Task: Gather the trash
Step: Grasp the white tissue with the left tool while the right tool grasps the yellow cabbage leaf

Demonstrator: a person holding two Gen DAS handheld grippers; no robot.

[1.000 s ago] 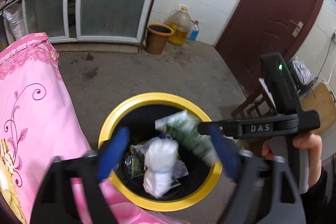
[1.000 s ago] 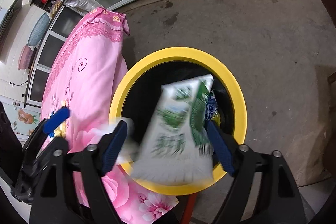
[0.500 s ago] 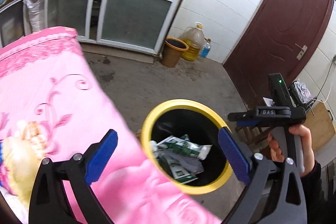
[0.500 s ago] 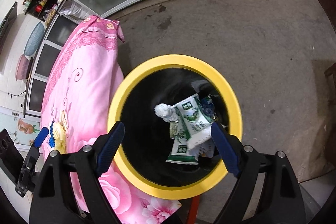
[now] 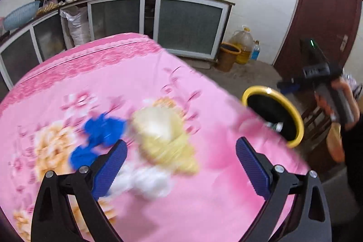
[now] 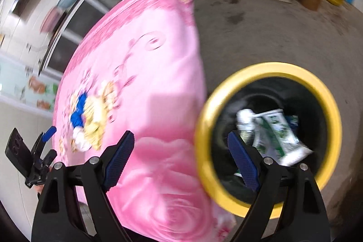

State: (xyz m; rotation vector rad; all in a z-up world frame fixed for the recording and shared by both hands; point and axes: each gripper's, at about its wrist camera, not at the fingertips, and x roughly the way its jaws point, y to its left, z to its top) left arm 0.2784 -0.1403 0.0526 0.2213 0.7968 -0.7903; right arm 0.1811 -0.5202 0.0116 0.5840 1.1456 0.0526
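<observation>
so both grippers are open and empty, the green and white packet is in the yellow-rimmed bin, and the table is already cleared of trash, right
Not quite: the table is not cleared. The left wrist view shows blue, yellow and white scraps lying on its pink cloth. The rest holds: left gripper and right gripper open and empty, packet in the bin.

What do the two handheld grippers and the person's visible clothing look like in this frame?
The left gripper and the right gripper have black plastic frames with silver bolts and two blue ribbed pads. Seen from the left wrist, the right gripper carries a black block with a small green light. A dark sleeve covers the arm below that hand.
</observation>
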